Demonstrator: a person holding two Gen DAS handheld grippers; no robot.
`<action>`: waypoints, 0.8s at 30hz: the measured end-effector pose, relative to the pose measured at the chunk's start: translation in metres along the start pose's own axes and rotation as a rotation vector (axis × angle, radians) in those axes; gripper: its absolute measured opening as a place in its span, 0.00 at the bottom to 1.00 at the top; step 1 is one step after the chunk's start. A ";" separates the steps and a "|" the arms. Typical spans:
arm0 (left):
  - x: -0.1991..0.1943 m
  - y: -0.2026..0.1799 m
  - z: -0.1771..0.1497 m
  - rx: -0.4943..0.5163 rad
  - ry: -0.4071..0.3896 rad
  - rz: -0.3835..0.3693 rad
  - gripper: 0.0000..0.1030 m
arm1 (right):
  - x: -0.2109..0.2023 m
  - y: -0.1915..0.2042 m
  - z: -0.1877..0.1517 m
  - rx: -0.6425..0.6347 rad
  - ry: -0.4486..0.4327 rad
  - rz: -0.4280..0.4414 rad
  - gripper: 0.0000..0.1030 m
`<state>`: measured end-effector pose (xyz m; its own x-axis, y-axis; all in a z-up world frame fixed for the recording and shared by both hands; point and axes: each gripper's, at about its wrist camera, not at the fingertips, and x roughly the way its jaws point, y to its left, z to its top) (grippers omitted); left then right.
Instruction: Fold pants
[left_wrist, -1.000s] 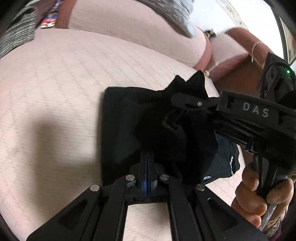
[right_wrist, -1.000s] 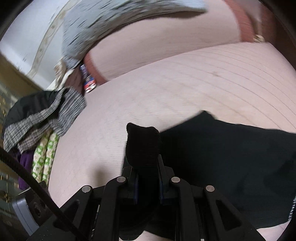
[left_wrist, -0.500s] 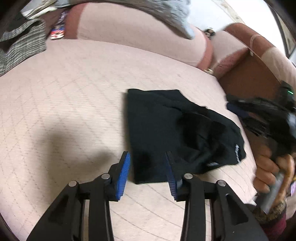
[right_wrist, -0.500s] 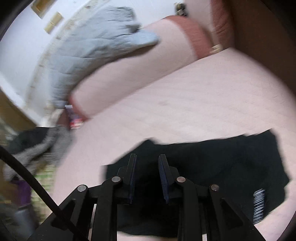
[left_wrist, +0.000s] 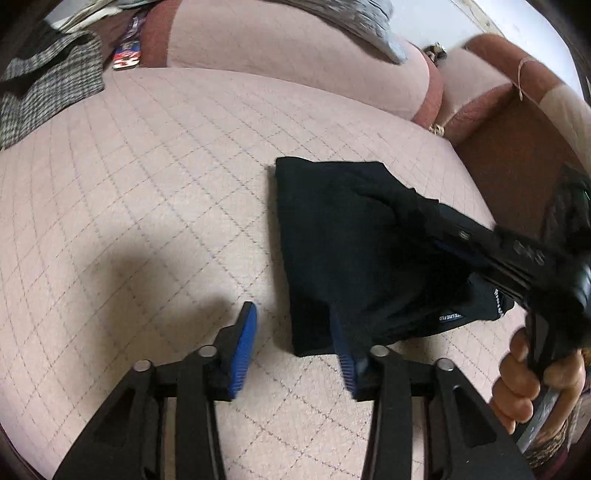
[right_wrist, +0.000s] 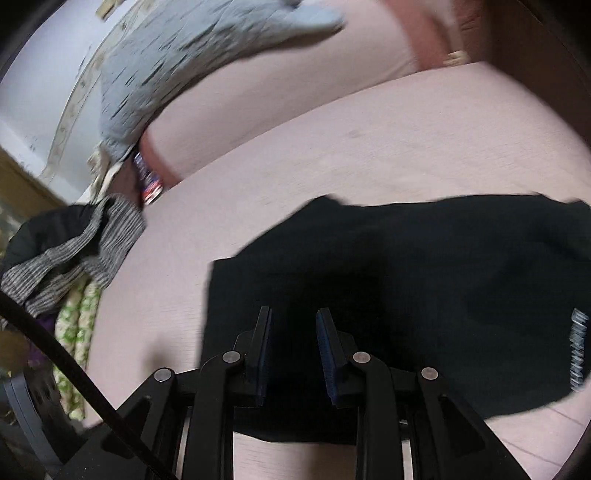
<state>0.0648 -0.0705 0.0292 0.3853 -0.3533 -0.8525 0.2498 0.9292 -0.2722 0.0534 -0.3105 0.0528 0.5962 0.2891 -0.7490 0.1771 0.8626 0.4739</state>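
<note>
Left gripper (left_wrist: 291, 325), blue pads spread and just opened further, nothing pinched, low over pink quilted sofa seat (left_wrist: 147, 192) at near-left corner of folded black pants (left_wrist: 343, 236). Right gripper (right_wrist: 293, 326), jaws parted, recently widening, empty, poised over the pants' dark cloth. Right hand (left_wrist: 532, 380) on its handle at far right. Grey garment (right_wrist: 207, 55) draped on backrest.
</note>
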 end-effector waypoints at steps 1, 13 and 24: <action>0.008 -0.004 0.001 0.013 0.015 0.016 0.46 | -0.004 -0.011 -0.003 0.021 -0.006 -0.007 0.35; -0.007 -0.072 0.030 0.185 0.024 0.024 0.47 | -0.107 -0.115 -0.028 0.229 -0.260 0.005 0.41; 0.084 -0.257 0.084 0.449 0.153 -0.095 0.50 | -0.120 -0.198 -0.056 0.527 -0.241 -0.140 0.45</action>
<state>0.1074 -0.3484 0.0646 0.2160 -0.3829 -0.8982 0.6489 0.7436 -0.1610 -0.0972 -0.4930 0.0226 0.6891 0.0323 -0.7239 0.5946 0.5459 0.5903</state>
